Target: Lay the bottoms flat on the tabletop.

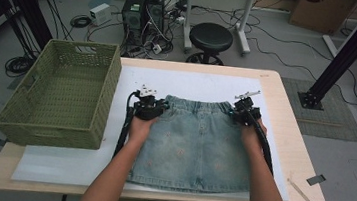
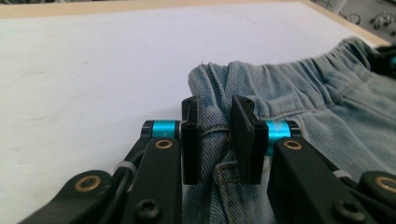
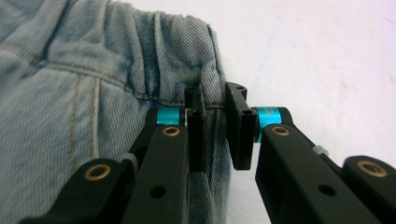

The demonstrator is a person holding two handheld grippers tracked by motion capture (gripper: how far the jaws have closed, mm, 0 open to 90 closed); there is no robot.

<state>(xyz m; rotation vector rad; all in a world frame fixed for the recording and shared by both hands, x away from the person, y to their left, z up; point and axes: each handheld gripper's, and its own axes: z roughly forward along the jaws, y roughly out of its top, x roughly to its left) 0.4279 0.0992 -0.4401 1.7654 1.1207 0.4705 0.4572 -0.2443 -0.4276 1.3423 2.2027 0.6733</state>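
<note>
A light blue denim skirt [image 1: 194,142] with an elastic waistband lies flat on a white sheet [image 1: 193,82], waistband toward the far side. My left gripper [image 1: 157,106] is at the waistband's left corner. In the left gripper view the left gripper [image 2: 217,105] has a bunched fold of the skirt [image 2: 303,88] pinched between its pads. My right gripper [image 1: 236,111] is at the waistband's right corner. In the right gripper view the right gripper [image 3: 215,93] is closed over the side edge of the skirt [image 3: 70,93], just below the gathered elastic.
A green woven basket [image 1: 61,93] stands on the table's left end, beside the skirt. The wooden table [image 1: 295,143] ends close to my right arm. A black stool [image 1: 211,36] and cables are on the floor beyond the far edge.
</note>
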